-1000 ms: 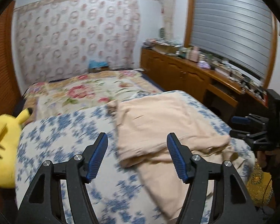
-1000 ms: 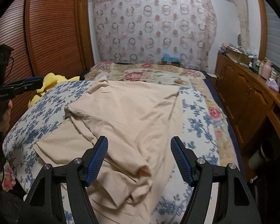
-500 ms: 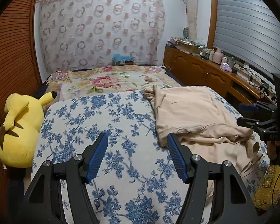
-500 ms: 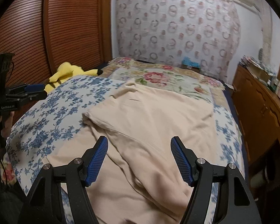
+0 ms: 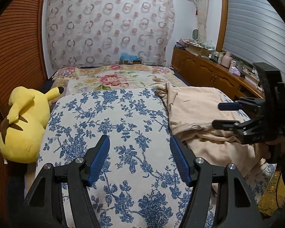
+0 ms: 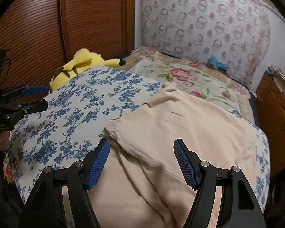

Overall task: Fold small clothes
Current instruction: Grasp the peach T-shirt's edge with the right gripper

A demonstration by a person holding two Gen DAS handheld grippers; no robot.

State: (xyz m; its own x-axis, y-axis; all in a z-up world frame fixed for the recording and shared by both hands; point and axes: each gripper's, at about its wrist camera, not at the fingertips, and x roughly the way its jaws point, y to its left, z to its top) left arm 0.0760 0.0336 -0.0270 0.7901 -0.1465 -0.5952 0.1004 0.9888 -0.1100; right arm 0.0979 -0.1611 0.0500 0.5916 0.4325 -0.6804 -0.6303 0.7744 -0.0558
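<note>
1. Blue-flowered bedspread across near half of bed.
2. Beige garment rumpled on bedspread's right side (one layer folded over, lower part creased).
3. Yellow plush toy at left edge, beside wooden wall.
4. Left gripper jaws apart over bare bedspread, empty.
5. Right gripper jaws apart above garment, nothing clamped.

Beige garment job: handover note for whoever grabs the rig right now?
Left claw: open, empty, over bare blue-floral bedspread, to the left of the cloth.
Right claw: open, empty, above the near part of the beige garment; pads not pressing it.
Garment: lies rumpled on the bed's right side, one layer loosely flopped over, near edge bunched.
Yellow plush toy sits at the bed's left edge, clear of the work.
Done: no neat fold visible.
Left: grasp, flatten, fold.
</note>
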